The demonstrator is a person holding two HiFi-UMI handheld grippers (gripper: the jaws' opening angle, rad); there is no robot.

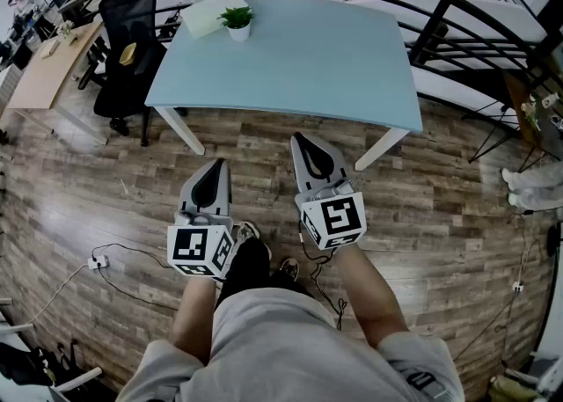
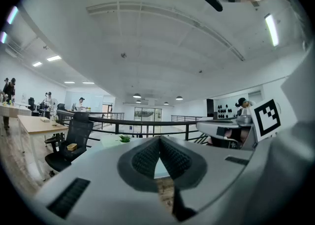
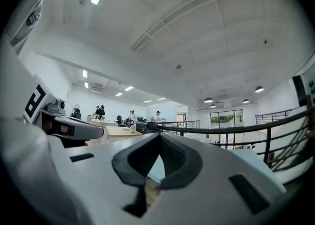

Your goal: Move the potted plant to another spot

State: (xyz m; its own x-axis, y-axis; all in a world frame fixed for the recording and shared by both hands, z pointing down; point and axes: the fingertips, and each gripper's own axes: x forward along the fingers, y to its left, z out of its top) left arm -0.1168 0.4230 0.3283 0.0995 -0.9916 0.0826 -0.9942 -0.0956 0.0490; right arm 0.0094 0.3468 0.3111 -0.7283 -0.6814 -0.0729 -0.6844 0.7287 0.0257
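The potted plant (image 1: 237,20), green leaves in a small white pot, stands at the far left corner of the light blue table (image 1: 308,62). It also shows small and far off in the left gripper view (image 2: 125,139). Both grippers hang level over the wooden floor, short of the table's near edge. My left gripper (image 1: 217,162) (image 2: 159,138) is shut, its pads meeting at the tips with nothing between them. The right gripper (image 1: 297,137) (image 3: 160,135) is shut and empty too, and reaches a little closer to the table.
A white box (image 1: 207,15) lies just left of the plant. A black office chair (image 1: 127,35) stands at the table's left end, with a wooden desk (image 1: 44,70) beyond. A black railing (image 1: 422,13) curves behind the table. A cable and power strip (image 1: 98,261) lie on the floor.
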